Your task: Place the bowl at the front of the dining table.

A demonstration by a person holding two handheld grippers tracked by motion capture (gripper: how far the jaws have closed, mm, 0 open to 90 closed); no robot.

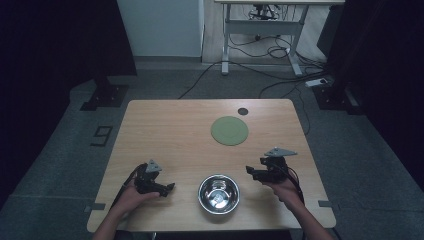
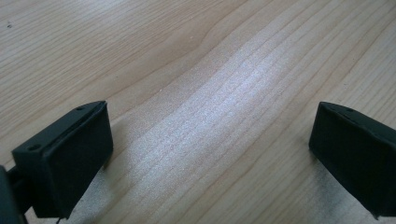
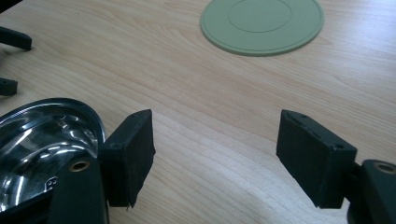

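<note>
Risk, bowl: the steel bowl (image 3: 44, 140) lay just outside the left jaw of the right gripper (image 3: 217, 158), its rim close to that jaw. A sideways drift of the hand could, in my judgement, knock the rim and send the light bowl skidding across the desk (image 1: 170, 130).
Risk, grip: a thin curved rim offers little for the pads to bite on; closing the jaws off-centre might tip the bowl or let it slip out.
Risk, mat: the green mat (image 3: 262, 24) lay well ahead of the right jaws, so a carry towards it would be long enough for a poor grip to fail.
Right jaws: spread wide and released, bare desk between them, touching nothing.
Left jaws: those of the left gripper (image 2: 210, 149) also stood wide apart and released, only wood grain between and ahead of them, holding nothing.
Bowl from above: the bowl sat between the left gripper (image 1: 154, 182) and the right gripper (image 1: 265, 171), apart from both, near the desk's front edge.
Mat from above: beyond both pairs of jaws, nearer the right.
</note>
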